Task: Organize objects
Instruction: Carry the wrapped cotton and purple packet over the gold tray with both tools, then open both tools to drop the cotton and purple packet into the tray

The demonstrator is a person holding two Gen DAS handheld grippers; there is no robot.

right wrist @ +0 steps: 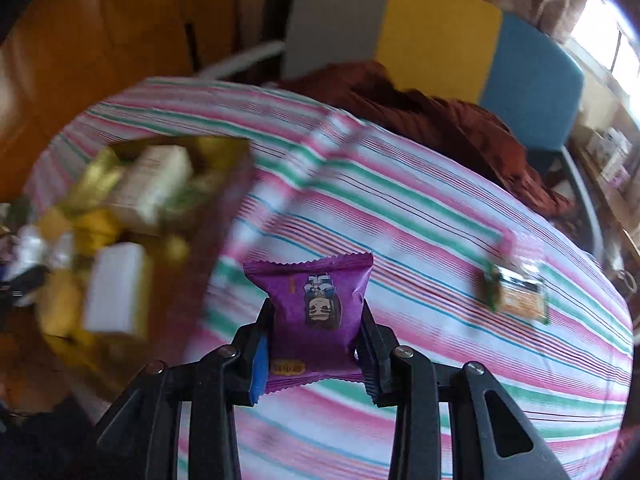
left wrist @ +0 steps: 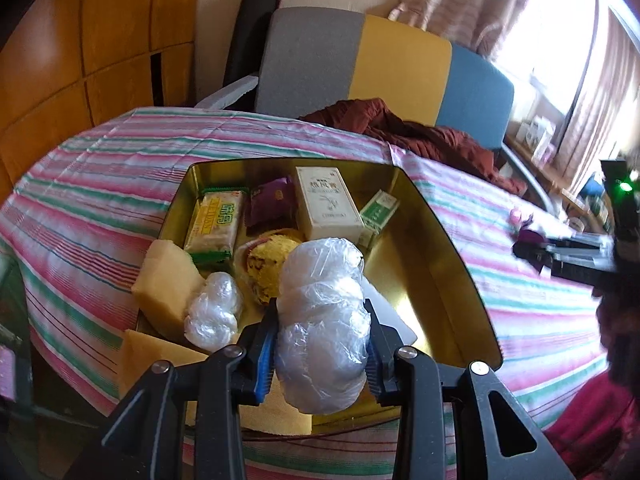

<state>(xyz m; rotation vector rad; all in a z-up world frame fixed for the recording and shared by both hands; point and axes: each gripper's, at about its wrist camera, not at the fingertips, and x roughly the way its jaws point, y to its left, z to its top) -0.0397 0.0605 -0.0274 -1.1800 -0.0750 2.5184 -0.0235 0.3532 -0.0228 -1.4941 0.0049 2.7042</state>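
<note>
Left claw: left gripper [left wrist: 322,344] clamped on a clear plastic bundle [left wrist: 320,320], pads pressing both its sides.
Bundle position: upright between the fingers, hanging over the near end of the gold tin [left wrist: 440,240].
Left pose: pointing steeply down into the tin from its near edge.
Tin contents, near to far: a smaller plastic bundle [left wrist: 214,318] just left of the claw, a yellow sponge block [left wrist: 168,280] at the left rim, a round yellow cake [left wrist: 272,264], a green-edged biscuit pack [left wrist: 214,226], a purple packet [left wrist: 270,204], a white carton [left wrist: 328,202], a green-and-white box [left wrist: 378,214] by the far right wall.
Outside the tin: a second yellow block [left wrist: 148,360] lies at its near left corner on the striped tablecloth [left wrist: 100,168].
Right claw: right gripper [right wrist: 316,320] clamped on a purple snack packet [right wrist: 314,304], fingers gripping its two side edges.
Packet position: held clear above the cloth, the tin blurred to its left.
Right pose: tilted steeply downward; the view is smeared.
Farther right: a green-trimmed snack pack [right wrist: 516,294] lies on the cloth, well apart from the claw.
</note>
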